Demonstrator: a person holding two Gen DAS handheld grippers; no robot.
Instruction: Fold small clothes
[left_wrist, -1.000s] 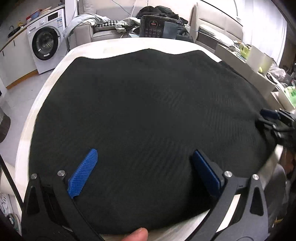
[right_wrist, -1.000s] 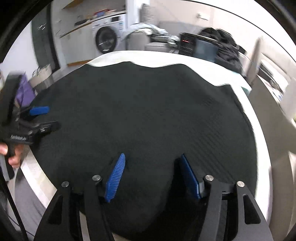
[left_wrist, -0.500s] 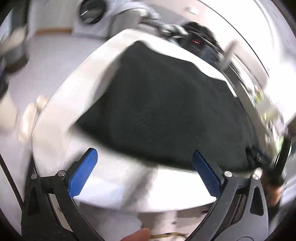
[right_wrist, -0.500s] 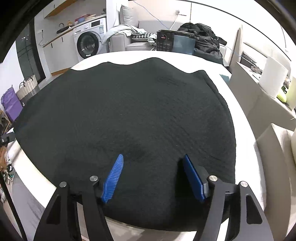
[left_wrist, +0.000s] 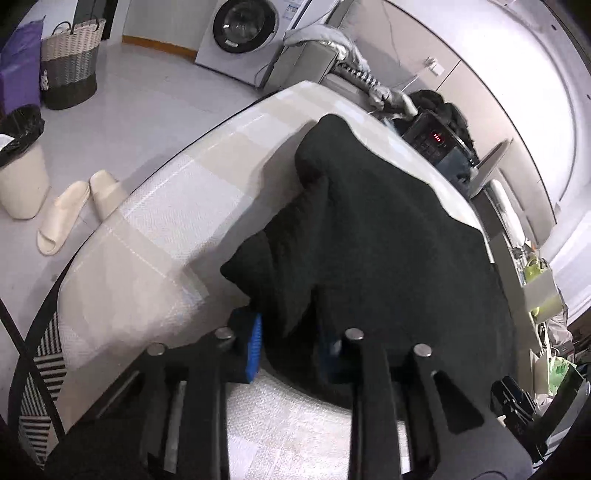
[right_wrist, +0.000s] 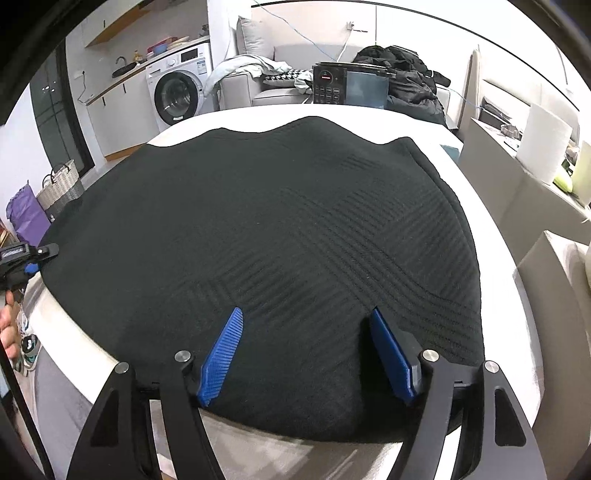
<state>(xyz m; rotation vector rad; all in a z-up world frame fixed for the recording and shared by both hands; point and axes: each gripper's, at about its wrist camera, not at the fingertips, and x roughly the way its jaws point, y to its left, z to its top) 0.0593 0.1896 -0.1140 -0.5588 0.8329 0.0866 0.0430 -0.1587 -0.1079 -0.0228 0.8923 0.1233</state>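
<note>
Left gripper (left_wrist: 291, 343) tilted steeply down at the worktop's (left_wrist: 155, 229) near left edge, jaws closing, blue pads (left_wrist: 255, 345) nearly together with a bunched fold of black cloth (left_wrist: 369, 229) between them. Right gripper (right_wrist: 306, 350) angled down over the near edge, jaws spread wide apart, blue pads (right_wrist: 221, 350) resting on the cloth without pinching it. Bare fingers (right_wrist: 7, 328) wrapped on the left gripper's handle, seen at the far left of the right wrist view
</note>
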